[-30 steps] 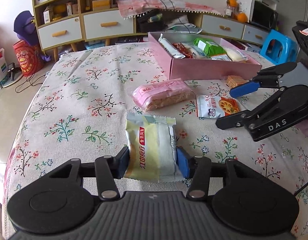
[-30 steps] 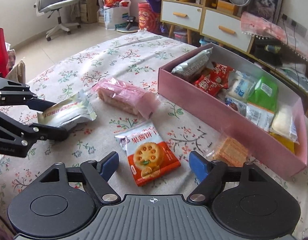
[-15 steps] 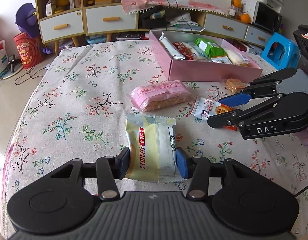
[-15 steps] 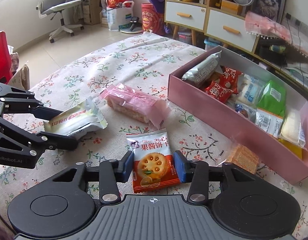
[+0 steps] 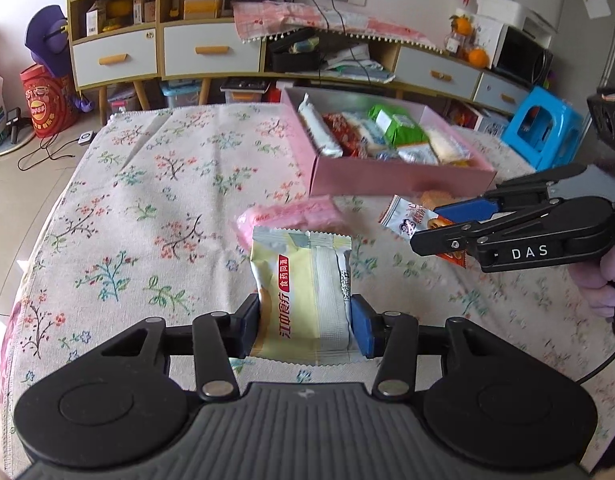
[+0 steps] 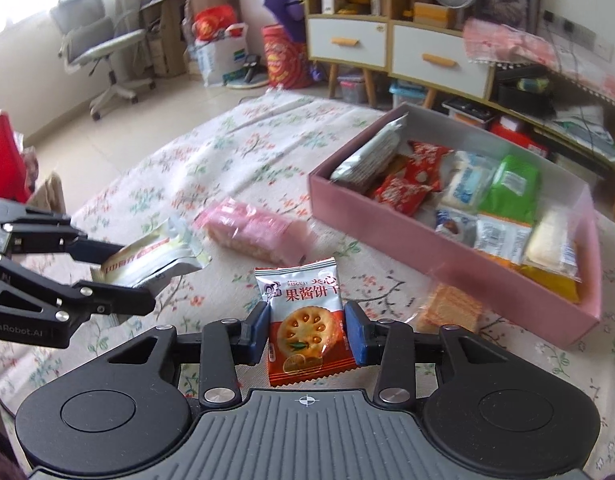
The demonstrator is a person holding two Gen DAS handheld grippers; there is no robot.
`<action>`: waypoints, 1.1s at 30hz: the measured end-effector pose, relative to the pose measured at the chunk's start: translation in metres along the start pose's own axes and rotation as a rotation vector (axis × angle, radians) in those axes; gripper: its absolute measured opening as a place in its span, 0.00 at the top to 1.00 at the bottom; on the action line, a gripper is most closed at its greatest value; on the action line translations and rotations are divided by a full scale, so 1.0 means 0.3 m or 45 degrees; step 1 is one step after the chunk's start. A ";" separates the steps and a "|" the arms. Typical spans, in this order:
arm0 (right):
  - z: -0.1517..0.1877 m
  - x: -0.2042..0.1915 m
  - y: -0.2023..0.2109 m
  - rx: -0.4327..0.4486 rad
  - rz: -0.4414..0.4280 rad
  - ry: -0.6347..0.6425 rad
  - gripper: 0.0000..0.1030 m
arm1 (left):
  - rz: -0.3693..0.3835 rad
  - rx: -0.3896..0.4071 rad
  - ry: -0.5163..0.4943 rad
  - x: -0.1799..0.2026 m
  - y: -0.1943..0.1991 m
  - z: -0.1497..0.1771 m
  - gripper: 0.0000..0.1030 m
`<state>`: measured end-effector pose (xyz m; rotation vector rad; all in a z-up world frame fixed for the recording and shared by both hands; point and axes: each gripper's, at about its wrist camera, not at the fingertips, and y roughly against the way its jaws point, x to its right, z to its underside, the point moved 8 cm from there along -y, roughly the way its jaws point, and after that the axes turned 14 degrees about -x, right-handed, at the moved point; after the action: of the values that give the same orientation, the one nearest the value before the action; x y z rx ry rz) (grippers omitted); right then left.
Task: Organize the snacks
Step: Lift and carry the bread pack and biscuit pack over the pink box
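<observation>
Over the floral tablecloth (image 5: 155,200), left gripper (image 5: 305,320) pinches a pale yellow snack packet (image 5: 303,296), right gripper (image 6: 307,330) pinches an orange biscuit packet (image 6: 307,332), both lifted clear; pink wrapped snack (image 6: 251,234) and small cracker pack (image 6: 451,310) lie near the pink box (image 6: 427,256) of snacks.

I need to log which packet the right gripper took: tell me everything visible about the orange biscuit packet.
The orange biscuit packet is a small glossy plastic pillow pack, white at its crimped top and orange-red below, printed with a round jam biscuit and Chinese characters. It is sealed, standing roughly upright, pinched at both sides by the right gripper's blue fingers, above the floral tablecloth.
</observation>
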<state>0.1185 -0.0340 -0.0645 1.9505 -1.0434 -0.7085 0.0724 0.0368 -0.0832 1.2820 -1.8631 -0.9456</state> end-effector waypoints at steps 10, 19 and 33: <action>-0.054 0.156 0.079 0.095 -0.015 -0.294 0.62 | 0.066 0.067 0.060 0.059 0.017 -0.098 0.58; -0.115 0.346 0.114 0.162 -0.040 -0.611 0.62 | 0.068 0.086 0.007 0.171 -0.068 -0.273 0.58; -0.119 0.513 0.029 0.188 -0.119 -0.873 0.62 | 0.086 0.105 0.023 0.233 -0.243 -0.415 0.58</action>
<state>0.2194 -0.1553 -0.0542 1.9254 -1.4382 -1.4500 0.1904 -0.0710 -0.0734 1.2636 -1.9368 -0.8266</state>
